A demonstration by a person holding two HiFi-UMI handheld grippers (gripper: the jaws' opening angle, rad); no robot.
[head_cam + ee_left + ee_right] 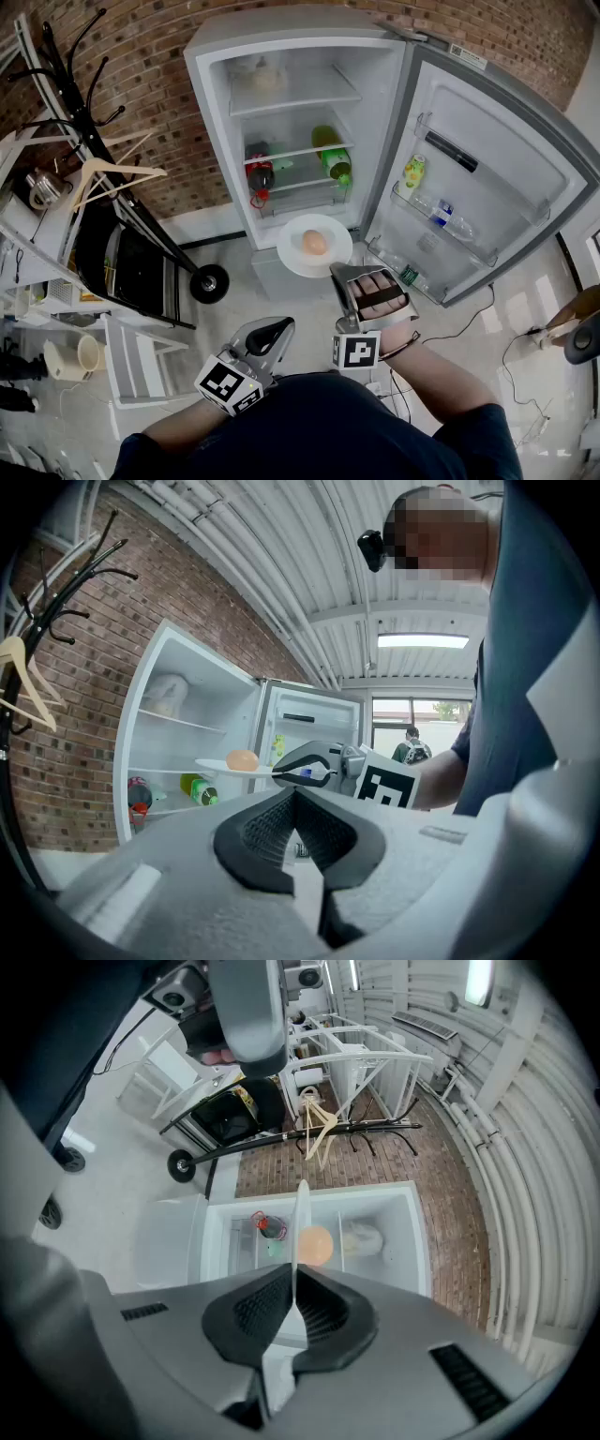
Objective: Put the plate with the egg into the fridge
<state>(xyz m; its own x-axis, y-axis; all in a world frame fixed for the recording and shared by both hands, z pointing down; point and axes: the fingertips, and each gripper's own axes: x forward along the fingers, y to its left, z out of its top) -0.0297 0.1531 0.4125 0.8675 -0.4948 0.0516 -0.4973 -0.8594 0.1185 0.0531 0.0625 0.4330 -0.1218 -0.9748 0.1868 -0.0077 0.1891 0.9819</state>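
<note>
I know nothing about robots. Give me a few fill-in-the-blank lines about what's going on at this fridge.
The right gripper holds the round white plate by its rim, and the left gripper holds ___.
On the plate lies one tan ___.
The door of the grey fridge stands ___.
Missing words: nothing; egg; open.

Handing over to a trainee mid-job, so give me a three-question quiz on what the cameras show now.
1. True or false: the left gripper holds the plate.
2. The fridge is: A shut, B open, C tipped over?
3. Fill in: the right gripper is shut on the plate's rim, and on the plate lies an ____.
Key: 1 false; 2 B; 3 egg.
</note>
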